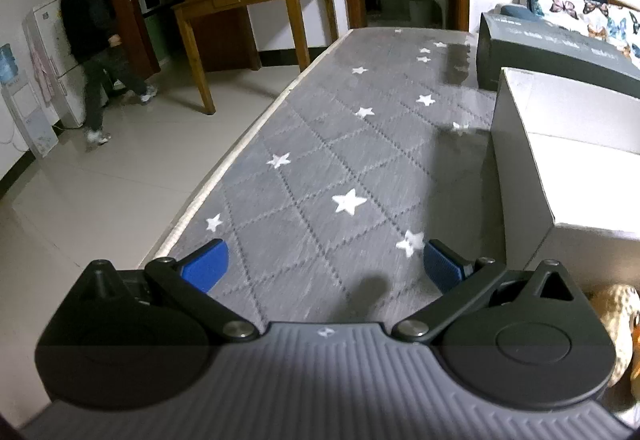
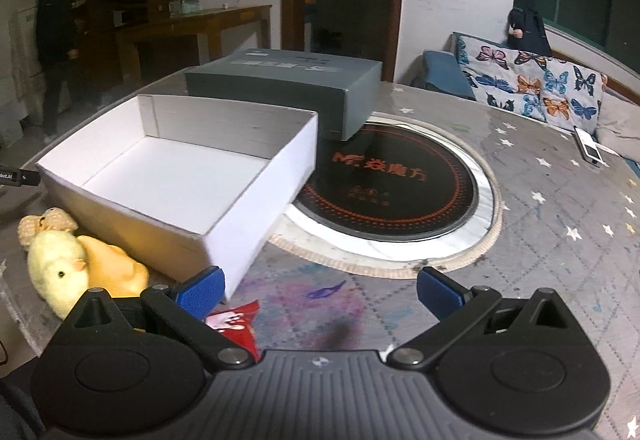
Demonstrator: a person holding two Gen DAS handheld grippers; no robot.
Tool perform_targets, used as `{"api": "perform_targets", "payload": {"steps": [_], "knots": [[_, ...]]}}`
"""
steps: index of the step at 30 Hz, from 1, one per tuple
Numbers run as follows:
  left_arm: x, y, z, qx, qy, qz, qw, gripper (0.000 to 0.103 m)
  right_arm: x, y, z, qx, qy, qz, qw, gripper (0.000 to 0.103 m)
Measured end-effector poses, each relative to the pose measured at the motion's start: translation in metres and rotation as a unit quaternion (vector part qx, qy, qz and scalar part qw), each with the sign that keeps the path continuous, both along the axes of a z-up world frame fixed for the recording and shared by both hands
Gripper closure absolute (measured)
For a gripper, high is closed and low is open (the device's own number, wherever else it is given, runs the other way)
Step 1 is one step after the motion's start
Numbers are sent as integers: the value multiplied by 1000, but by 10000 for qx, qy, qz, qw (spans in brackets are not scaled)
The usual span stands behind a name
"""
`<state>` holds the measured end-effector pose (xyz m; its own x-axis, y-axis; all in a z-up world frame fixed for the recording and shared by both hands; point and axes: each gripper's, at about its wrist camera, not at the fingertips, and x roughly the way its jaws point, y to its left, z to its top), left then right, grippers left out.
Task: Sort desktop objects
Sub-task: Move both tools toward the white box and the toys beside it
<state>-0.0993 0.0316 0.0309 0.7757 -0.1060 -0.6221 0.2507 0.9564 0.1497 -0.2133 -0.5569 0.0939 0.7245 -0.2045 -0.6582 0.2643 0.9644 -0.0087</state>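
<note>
White box (image 2: 180,176) (open-topped) blocks leftward; right clear.

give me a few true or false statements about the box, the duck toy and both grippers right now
1. The white box is open and has nothing in it. True.
2. The yellow duck toy lies inside the white box. False: it lies on the table, outside the box, against its near wall.
3. The right gripper is shut on the red wrapper. False: its fingers stand apart and hold nothing; the wrapper lies on the table by the left finger.
4. The left gripper is open over the star-patterned tablecloth. True.
5. The grey box stands beyond the white box. True.
</note>
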Motion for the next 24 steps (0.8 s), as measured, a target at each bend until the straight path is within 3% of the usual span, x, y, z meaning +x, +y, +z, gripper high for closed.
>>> {"api": "perform_targets", "payload": {"steps": [24], "knots": [[-48,4,14,26,-68,-390,9992,0,-6,39,4,-21,-87,515,9986,0]]}}
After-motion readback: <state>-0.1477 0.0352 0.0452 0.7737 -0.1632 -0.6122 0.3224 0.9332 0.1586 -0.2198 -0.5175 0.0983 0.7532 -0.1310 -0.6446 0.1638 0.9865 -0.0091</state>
